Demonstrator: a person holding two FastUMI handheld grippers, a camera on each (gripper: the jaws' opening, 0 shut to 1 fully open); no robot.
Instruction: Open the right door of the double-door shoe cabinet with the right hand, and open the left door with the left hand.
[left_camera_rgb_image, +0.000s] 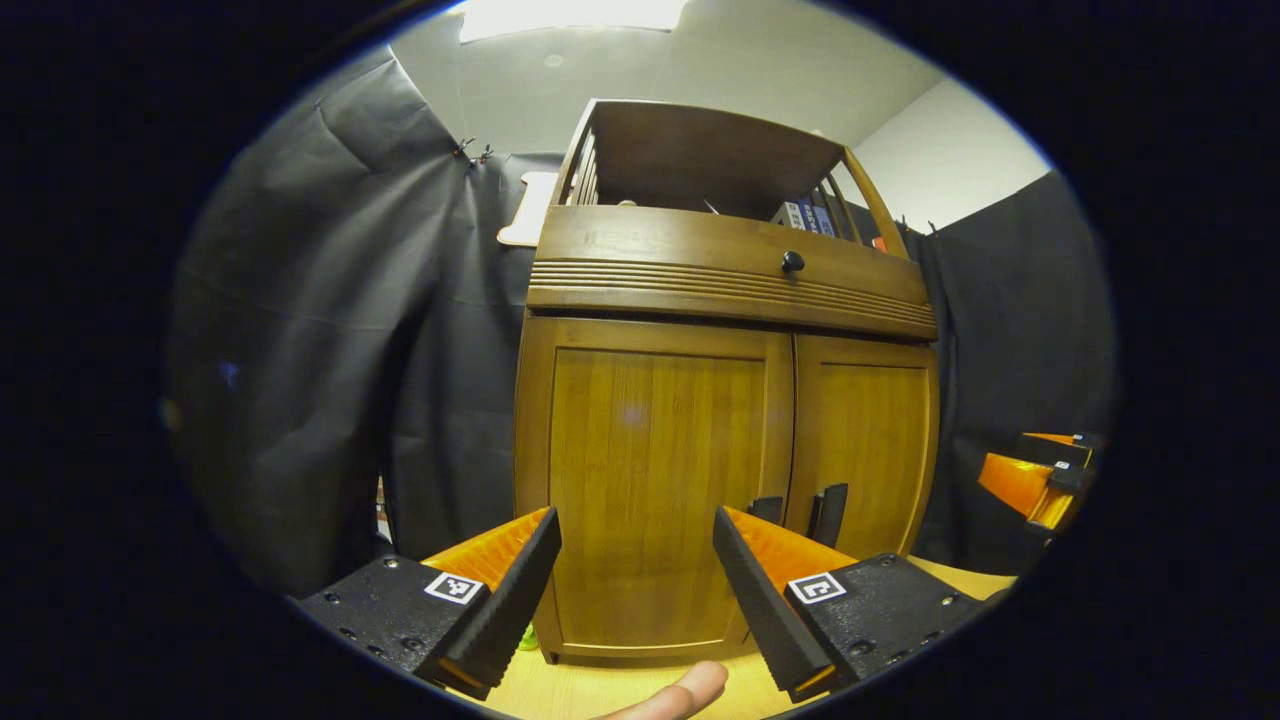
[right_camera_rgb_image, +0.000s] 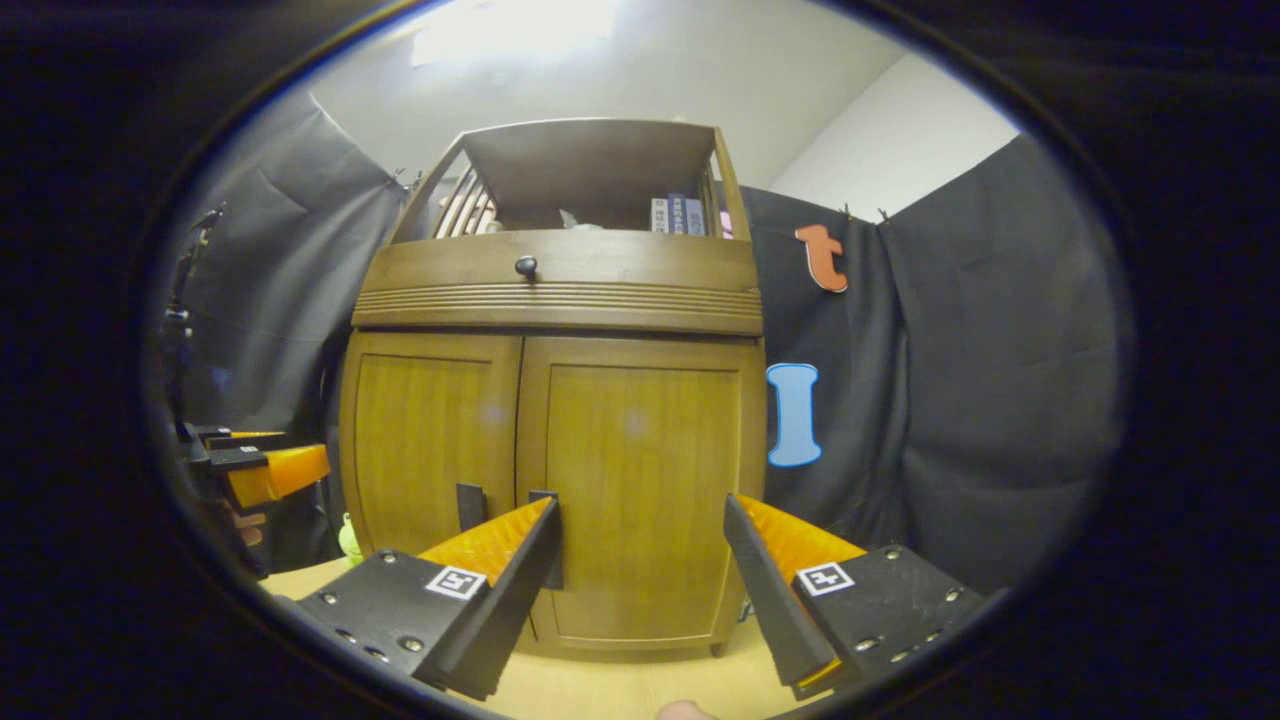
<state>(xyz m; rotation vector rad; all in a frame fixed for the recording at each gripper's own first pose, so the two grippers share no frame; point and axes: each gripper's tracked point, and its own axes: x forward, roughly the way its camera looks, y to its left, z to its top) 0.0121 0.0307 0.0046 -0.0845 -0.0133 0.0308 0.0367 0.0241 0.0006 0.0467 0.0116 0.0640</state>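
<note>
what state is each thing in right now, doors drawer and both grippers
left door: shut, handle untouched
right door: shut, handle untouched
drawer: pushed in, knob free
top shelf: open-fronted, books standing at its right end
left gripper: jaws open, holding nothing, short of the cabinet
right gripper: jaws open, holding nothing, short of the cabinet

Glossy grained wood shoe cabinet (right_camera_rgb_image: 560, 440), matt black ribbed gripper pads (left_camera_rgb_image: 510, 600), black cloth wall (left_camera_rgb_image: 330, 350)

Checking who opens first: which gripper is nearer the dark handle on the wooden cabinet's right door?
Right. The right gripper faces the right door, its handle by one finger. The left gripper faces the left door, farther off.
</note>
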